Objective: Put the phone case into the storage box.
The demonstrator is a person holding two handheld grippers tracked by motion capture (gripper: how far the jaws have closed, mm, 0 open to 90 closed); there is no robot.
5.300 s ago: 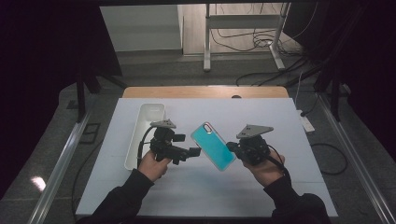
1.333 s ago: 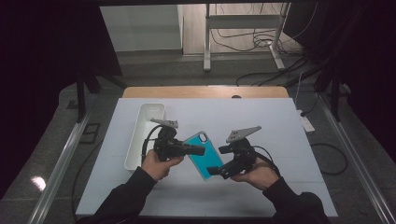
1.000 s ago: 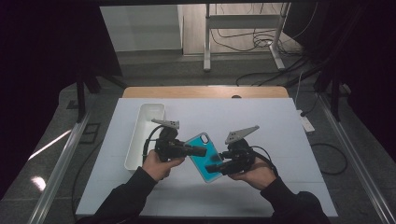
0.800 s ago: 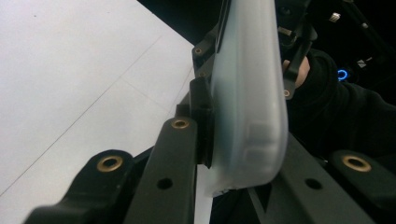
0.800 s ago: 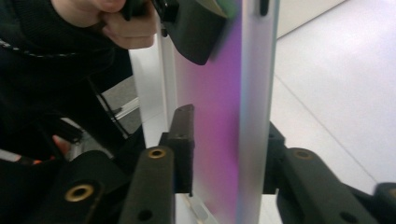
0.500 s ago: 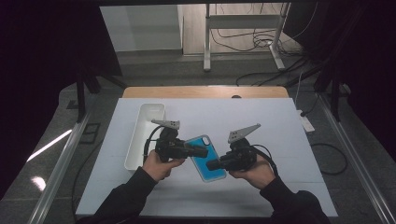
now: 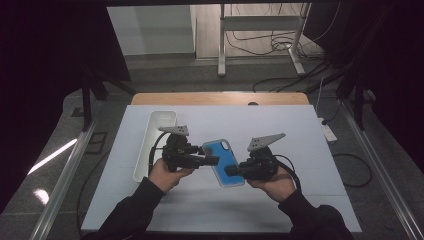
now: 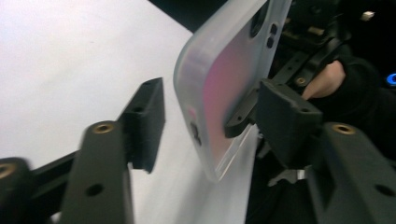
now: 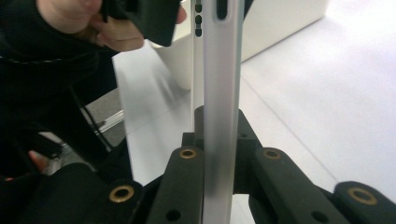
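Handover of a phone case [image 7: 226, 161] above the middle of the desk [image 7: 310, 150], somewhat toward its near edge; the case, blue in the high view and frosted translucent in the gripper views, is held off the surface between the two tools. The right gripper [image 7: 231, 171] is clamped on the case's near end, its jaws pressed flat against both faces of the thin edge [image 9: 219, 140]; the left gripper [image 7: 214, 160] has just been opening, and its jaws stand apart on either side of the case [image 8: 219, 88], one pad clear of it, the other just beside or barely touching its far face. Risk, as a judgement: the case now hangs from a single grip at one end, so any twist of the right hand could let the smooth plastic pivot or slide out and drop to the desk; the left pad, if withdrawn sideways rather than straight back, could catch the rim and lever the case loose; the white tray [image 7: 155, 142] toward the left edge lies apart from the action.
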